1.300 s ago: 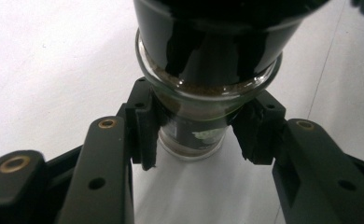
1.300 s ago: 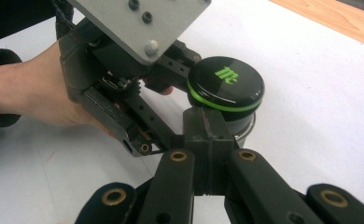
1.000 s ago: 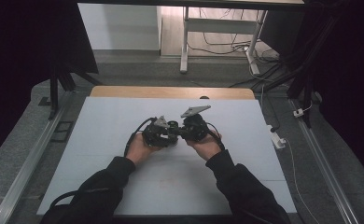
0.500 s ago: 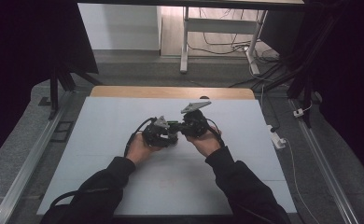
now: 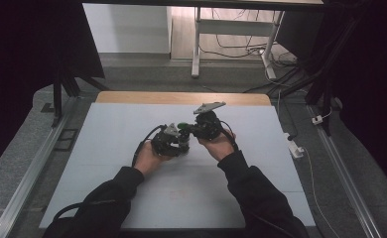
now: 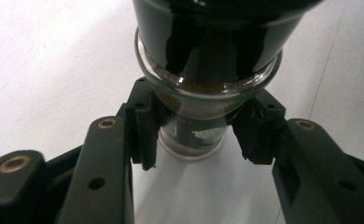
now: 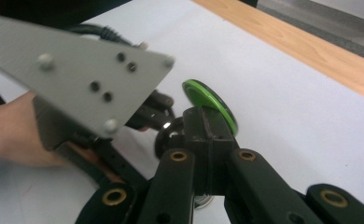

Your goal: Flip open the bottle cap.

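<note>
Left gripper view: glass jar point(image 6: 203, 126) clamped between both fingers point(image 6: 145, 126)

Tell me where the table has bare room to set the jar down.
The white table lies bare left of the left gripper, right of the right gripper toward its edge, and ahead up to the wooden strip. The middle is crowded: both grippers meet around the glass jar and green lid.
</note>
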A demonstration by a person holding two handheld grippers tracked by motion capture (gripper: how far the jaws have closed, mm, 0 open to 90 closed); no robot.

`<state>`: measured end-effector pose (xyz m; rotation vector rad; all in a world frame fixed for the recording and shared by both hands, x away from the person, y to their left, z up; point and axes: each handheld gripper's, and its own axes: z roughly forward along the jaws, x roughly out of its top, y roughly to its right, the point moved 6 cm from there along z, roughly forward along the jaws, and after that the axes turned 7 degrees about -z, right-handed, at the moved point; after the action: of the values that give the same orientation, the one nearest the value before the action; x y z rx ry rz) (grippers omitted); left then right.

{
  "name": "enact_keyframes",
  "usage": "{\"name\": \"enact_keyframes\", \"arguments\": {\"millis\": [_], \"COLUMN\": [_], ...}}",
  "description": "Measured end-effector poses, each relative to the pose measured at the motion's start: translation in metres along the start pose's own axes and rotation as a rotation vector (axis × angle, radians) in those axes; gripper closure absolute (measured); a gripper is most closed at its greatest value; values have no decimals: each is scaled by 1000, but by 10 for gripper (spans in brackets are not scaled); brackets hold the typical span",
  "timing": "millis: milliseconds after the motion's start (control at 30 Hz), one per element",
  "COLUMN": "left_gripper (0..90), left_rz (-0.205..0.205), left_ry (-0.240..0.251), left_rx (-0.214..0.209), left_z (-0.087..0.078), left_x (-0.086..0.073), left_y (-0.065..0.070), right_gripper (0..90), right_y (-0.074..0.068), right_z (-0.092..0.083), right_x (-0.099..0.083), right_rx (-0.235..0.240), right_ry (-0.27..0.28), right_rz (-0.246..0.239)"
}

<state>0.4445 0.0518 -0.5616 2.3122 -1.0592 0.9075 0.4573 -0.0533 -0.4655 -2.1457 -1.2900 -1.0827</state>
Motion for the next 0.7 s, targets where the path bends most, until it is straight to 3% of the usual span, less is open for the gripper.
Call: {"name": "enact_keyframes", "arguments": {"millis": [333, 700], "left_gripper": [540, 536], "left_rz": [2, 1], "left_ry": [0, -1], "left_rx": [1, 4], "left_z": [0, 0], "left_x": [0, 1], "left_y": [0, 0], "right_gripper": [897, 877], "right_y": [15, 10], "right_z": [8, 1], "right_x": [-3, -3], "right_rx": [1, 11], "right_ry": [-11, -3], "right_rz": [43, 23]}}
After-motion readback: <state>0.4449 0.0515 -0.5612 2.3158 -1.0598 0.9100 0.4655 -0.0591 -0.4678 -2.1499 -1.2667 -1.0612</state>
